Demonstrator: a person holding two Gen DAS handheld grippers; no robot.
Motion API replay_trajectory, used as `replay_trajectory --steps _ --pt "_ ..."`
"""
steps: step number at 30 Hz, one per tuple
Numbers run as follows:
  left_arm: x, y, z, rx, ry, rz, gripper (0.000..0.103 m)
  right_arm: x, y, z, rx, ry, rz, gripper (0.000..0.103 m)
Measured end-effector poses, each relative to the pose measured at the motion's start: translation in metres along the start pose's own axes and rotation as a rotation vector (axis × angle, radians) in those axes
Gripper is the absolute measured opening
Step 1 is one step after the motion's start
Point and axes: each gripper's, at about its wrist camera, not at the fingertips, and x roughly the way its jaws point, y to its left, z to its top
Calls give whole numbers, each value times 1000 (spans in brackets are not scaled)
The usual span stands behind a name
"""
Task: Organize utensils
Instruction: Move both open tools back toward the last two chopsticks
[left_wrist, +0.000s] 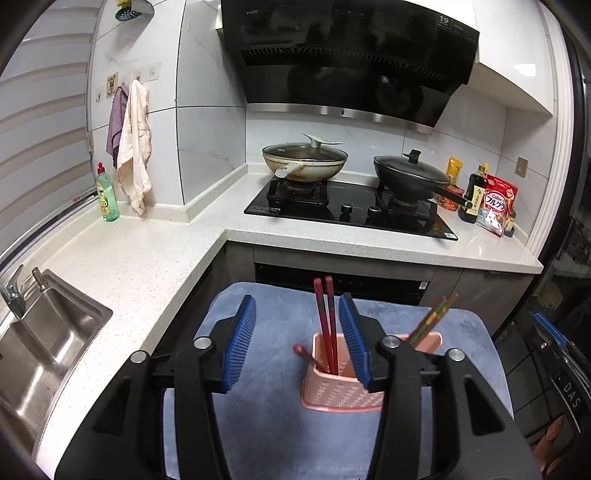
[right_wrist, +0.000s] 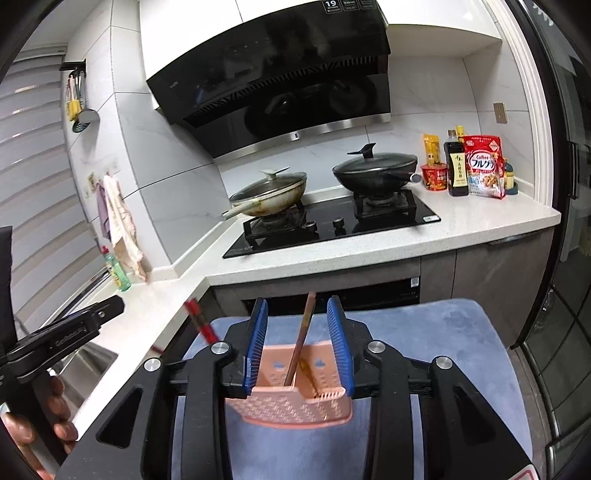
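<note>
The left tool (left_wrist: 297, 345) stands with its blue ribbed pads spread and nothing pinched. Between and just beyond its pads rises a pair of dark red chopsticks (left_wrist: 327, 325), upright in the near-left compartment of a pink perforated plastic utensil caddy (left_wrist: 341, 393); neither pad touches them. A third red chopstick (left_wrist: 308, 356) leans out to the left of that compartment. Off to this tool's right, brown patterned chopsticks (left_wrist: 432, 319) tilt out of the caddy's far compartment.

The right tool (right_wrist: 297, 345) is also spread, its pads flanking the caddy (right_wrist: 295, 410) on either side; whether they touch its walls I cannot tell. A brown chopstick (right_wrist: 303, 339) stands between the pads, free of both.

The caddy sits on a blue plush cloth (left_wrist: 280, 314) covering the bench beneath both tools.
</note>
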Motion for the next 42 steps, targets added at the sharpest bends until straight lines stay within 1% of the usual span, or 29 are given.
replay_trajectory --steps 2,3,7,11,18,26,28,32,35,42 --pt "-7 0 -6 -1 -1 1 52 -8 0 -8 1 10 6 40" --pt "-12 1 -10 -2 -2 8 52 -13 1 -15 -4 15 3 41" --pt "-26 0 -26 11 -7 33 52 -30 5 -41 -44 37 -16 41" --pt "-36 0 -42 13 6 29 52 -43 10 -66 -93 66 -31 41" --pt "-48 3 -75 31 37 47 52 -65 16 -104 -142 103 -38 41" --pt "-58 8 -117 44 96 63 52 -77 16 -146 -148 172 -30 41" --pt "-61 11 -128 47 111 66 52 -81 17 -162 -173 194 -39 41" --pt "-63 20 -153 26 153 68 52 -85 17 -188 -182 245 -37 41" --pt "-64 25 -170 24 175 89 52 -89 18 -208 -186 280 -28 41" --pt "-68 30 -211 36 231 100 52 -94 23 -255 -206 363 -11 41"
